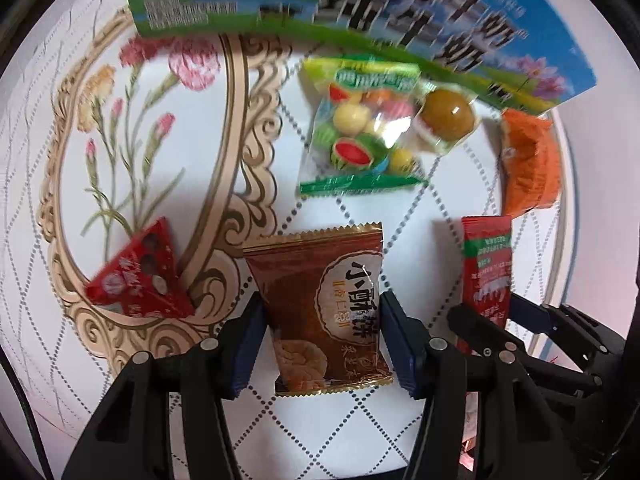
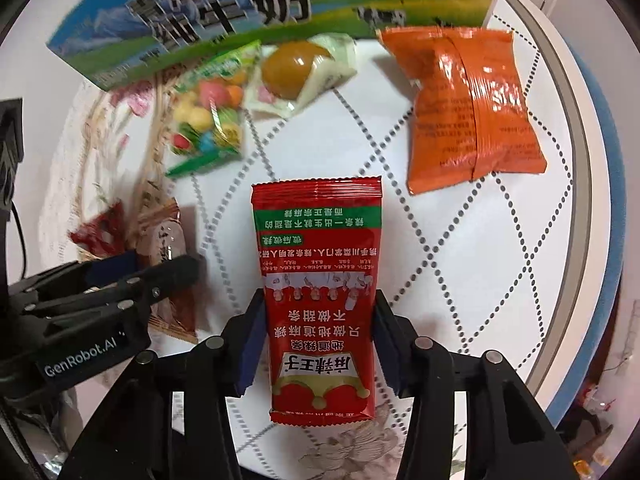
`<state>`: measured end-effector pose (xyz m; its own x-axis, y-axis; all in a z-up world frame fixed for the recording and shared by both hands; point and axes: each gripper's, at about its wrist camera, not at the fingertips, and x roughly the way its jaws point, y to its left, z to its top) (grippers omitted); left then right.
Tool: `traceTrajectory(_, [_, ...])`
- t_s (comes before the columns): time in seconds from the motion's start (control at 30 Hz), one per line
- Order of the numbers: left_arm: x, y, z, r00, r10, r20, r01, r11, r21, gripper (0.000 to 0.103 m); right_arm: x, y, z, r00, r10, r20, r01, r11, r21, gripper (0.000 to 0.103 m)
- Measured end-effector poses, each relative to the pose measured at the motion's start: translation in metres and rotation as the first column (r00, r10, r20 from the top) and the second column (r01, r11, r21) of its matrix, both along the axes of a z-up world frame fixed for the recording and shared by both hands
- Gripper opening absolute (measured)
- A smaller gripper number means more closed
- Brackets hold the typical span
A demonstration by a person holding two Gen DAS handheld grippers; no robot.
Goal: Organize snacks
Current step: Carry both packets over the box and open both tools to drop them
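Observation:
My left gripper is shut on a brown biscuit packet, its jaws pressing both sides. My right gripper is shut on a red spicy-strip packet; it also shows in the left wrist view. On the white patterned table lie a bag of fruit candies, a wrapped brown ball snack, an orange packet and a red triangular packet. A blue and green milk carton box lies at the far side.
The round table's rim curves along the right. The left gripper's body shows at the left of the right wrist view, close beside the right gripper. A floral print covers the table's left part.

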<state>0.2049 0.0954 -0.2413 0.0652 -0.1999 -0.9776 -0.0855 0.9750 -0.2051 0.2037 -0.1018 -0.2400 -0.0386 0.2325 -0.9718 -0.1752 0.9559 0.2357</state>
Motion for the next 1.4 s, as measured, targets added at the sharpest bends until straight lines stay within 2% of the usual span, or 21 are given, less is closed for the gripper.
traceTrajectory(0.1, [0.004,0.004,0.028,0.998,0.019,0.052,-0.018,1.0,-0.019,0.054,0.004,-0.002,0.018,1.0,-0.007,0.008,0.007,0.999,0.048,0.051])
traceTrajectory(0.27, [0.009,0.011,0.081,0.989,0.001,0.146,0.004,1.0,-0.029,0.054,0.018,-0.007,0.047,0.999,-0.021,0.029,0.017,0.991,0.133,0.051])
traceTrajectory(0.4, [0.037,0.025,0.121,0.979,-0.023,0.204,0.032,0.999,-0.039,0.054,0.039,-0.007,0.087,0.996,-0.047,0.076,0.03,0.977,0.21,0.051])
traceTrajectory(0.57, [0.093,0.037,0.153,0.967,-0.079,0.241,0.077,0.997,0.019,0.054,0.088,0.0,0.137,0.982,-0.09,0.164,0.038,0.955,0.294,0.051])
traceTrajectory(0.67, [0.132,0.048,0.166,0.962,-0.106,0.25,0.085,0.992,0.092,0.054,0.123,0.013,0.152,0.969,-0.118,0.215,0.046,0.948,0.313,0.051])
traceTrajectory(0.77, [0.168,0.059,0.165,0.966,-0.111,0.233,0.077,0.986,0.151,0.054,0.158,0.038,0.15,0.961,-0.155,0.23,0.075,0.942,0.326,0.051])
traceTrajectory(0.83, [0.192,0.068,0.157,0.975,-0.104,0.196,0.072,0.984,0.163,0.054,0.179,0.048,0.143,0.959,-0.175,0.221,0.095,0.939,0.33,0.051])
traceTrajectory(1.0, [0.234,0.087,0.135,0.989,-0.081,0.122,0.055,0.977,0.204,0.054,0.219,0.061,0.121,0.96,-0.225,0.168,0.159,0.929,0.335,0.051])
traceTrajectory(1.07, [0.243,0.089,0.126,0.989,-0.092,0.112,0.063,0.969,0.239,0.054,0.228,0.066,0.113,0.961,-0.229,0.153,0.169,0.929,0.329,0.051])
traceTrajectory(1.4, [0.252,0.091,0.106,0.993,-0.089,0.075,0.07,0.971,0.231,0.055,0.243,0.083,0.073,0.976,-0.207,0.071,0.175,0.932,0.318,0.053])
